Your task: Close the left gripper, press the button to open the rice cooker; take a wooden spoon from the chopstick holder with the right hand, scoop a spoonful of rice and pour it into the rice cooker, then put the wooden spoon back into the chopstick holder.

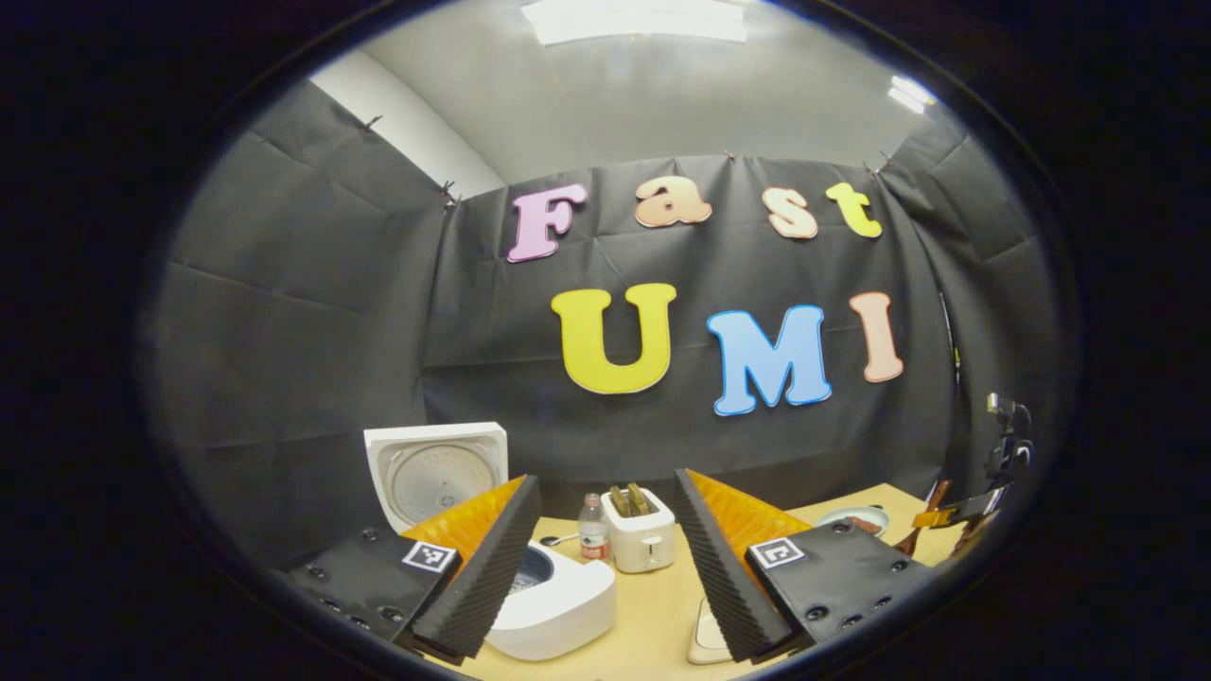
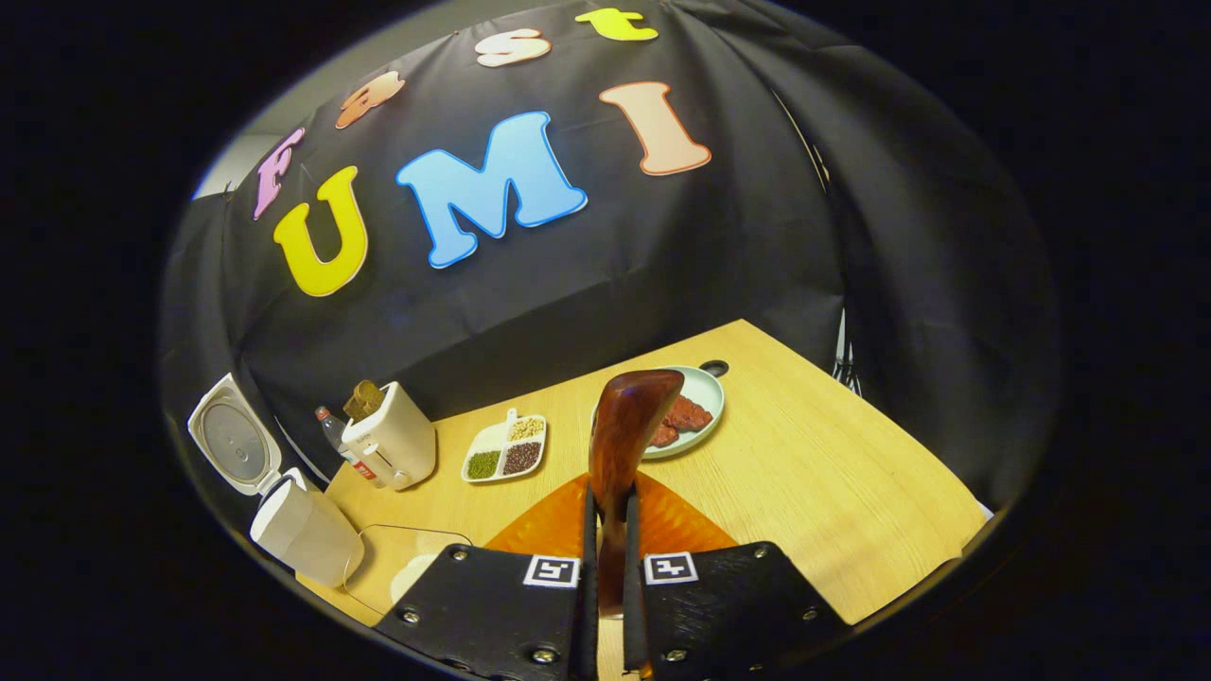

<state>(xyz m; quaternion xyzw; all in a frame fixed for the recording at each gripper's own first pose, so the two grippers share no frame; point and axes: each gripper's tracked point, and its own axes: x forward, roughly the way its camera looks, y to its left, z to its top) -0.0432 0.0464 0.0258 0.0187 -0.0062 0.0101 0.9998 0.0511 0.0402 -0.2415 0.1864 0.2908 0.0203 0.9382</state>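
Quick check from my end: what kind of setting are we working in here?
Probably a staged kitchen in a recording booth: a pale wooden table against a black cloth wall carries an open white rice cooker, a white toaster and a divided white dish of grains.

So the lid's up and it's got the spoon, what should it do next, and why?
Probably carry the spoon to the divided dish to scoop. The right hand-held gripper is shut on its handle with the bowl up and seemingly empty, and the cooker stands open, lid raised. I can't tell which compartment holds rice.
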